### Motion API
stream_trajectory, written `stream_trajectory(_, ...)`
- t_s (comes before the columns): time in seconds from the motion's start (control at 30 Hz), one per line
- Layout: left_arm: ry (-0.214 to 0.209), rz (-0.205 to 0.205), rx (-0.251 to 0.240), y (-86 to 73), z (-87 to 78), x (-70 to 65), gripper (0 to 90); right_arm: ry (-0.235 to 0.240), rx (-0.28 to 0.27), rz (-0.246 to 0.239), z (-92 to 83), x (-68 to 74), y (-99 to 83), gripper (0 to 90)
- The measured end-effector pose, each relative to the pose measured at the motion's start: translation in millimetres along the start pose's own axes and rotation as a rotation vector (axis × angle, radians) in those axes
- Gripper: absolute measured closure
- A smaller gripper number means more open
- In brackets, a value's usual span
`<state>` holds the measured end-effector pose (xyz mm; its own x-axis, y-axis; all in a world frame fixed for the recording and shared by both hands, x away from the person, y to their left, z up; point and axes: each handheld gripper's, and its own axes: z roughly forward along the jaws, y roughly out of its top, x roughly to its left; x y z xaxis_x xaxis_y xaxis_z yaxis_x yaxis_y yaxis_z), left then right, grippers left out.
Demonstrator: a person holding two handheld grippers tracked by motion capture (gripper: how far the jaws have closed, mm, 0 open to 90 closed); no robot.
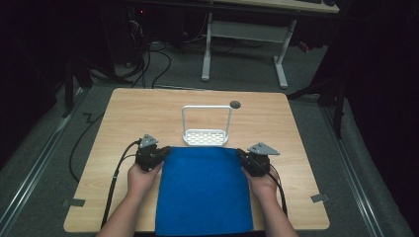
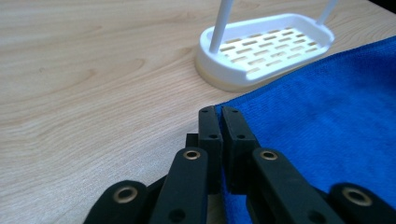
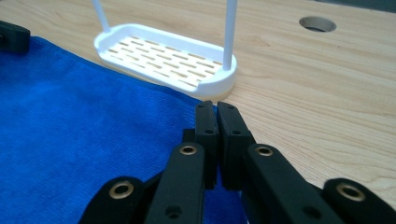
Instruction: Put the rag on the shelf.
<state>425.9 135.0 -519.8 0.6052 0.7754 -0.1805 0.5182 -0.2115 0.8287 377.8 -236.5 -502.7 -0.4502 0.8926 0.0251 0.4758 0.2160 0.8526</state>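
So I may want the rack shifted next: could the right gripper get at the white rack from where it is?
Probably yes, once it lets go: the right gripper is shut on the blue cloth's far corner, and the white rack stands just beyond with only bare table between.

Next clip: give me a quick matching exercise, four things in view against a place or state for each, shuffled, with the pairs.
Things:
1. blue cloth
2. white rack
3. left claw
4. round hole

Place or state:
A. in the tabletop, beyond the rack's right post
B. shut on the cloth's far left corner
C. spread flat at the table's near edge
D. upright just beyond the cloth

Pairs: 1-C, 2-D, 3-B, 4-A
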Motion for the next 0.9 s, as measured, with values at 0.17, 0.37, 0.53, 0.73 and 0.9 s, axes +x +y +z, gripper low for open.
stream_trajectory(0.17,0.018,0.009,-0.051,4.2,-12.9,-6.2,87.8,0.028,-0.047,0.010,-10.4,-2.2,2.9,88.4)
stream_trajectory(0.37,0.021,0.022,-0.119,10.5,-29.8,-13.6,87.8,0.039,-0.090,-0.010,-19.1,3.5,9.8,88.4)
stream_trajectory(0.53,0.014,0.032,-0.165,18.6,-42.1,-18.0,87.7,0.037,-0.129,-0.005,-28.8,4.5,15.0,88.4)
stream_trajectory(0.73,0.005,0.062,-0.221,29.1,-56.2,-27.6,87.8,0.030,-0.198,-0.005,-48.1,5.5,25.3,88.5)
stream_trajectory(0.9,-0.006,0.087,-0.268,37.5,-67.9,-36.7,87.8,0.022,-0.264,-0.016,-66.6,8.5,34.3,88.5)
